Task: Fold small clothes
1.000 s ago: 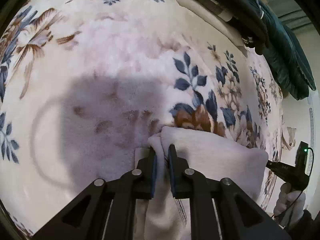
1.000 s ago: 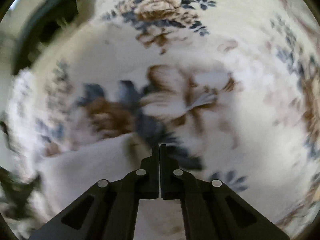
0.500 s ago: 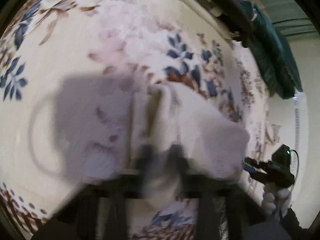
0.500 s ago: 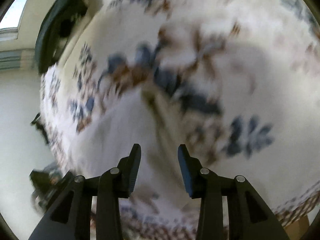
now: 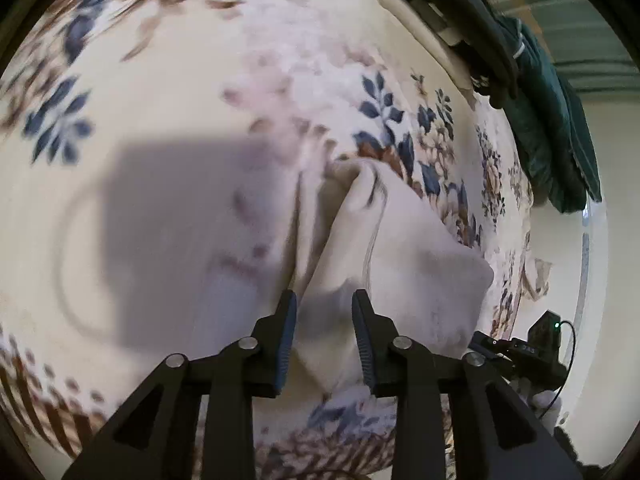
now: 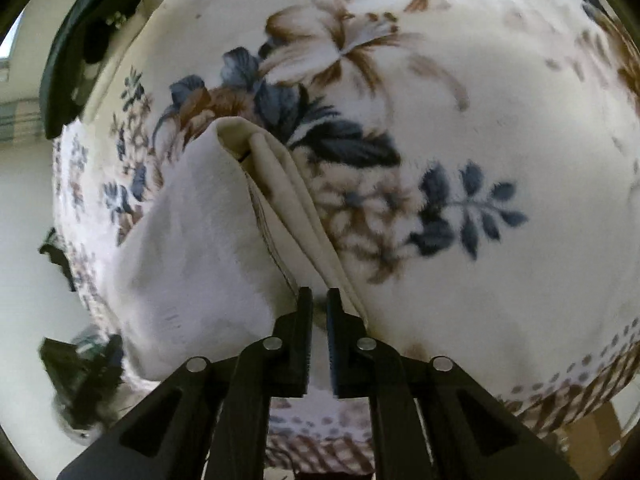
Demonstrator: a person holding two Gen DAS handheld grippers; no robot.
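A white cloth (image 5: 404,264) lies folded on a floral blanket (image 5: 168,92), in the lower middle of the left wrist view and the lower left of the right wrist view (image 6: 192,256).

The left tongs (image 5: 325,304) sit at the bottom centre of their frame with the jaws apart and opening; a fold of the cloth shows in the gap, but the pads do not press on it.

The right tongs (image 6: 319,300) have a narrow gap and are closing. They stand at the cloth's right edge, where the layered hem runs up the frame; the view is soft here, so they seem clear of the fabric rather than pinching it.

Dark green bedding (image 5: 556,120) lies at the upper right of the left view.
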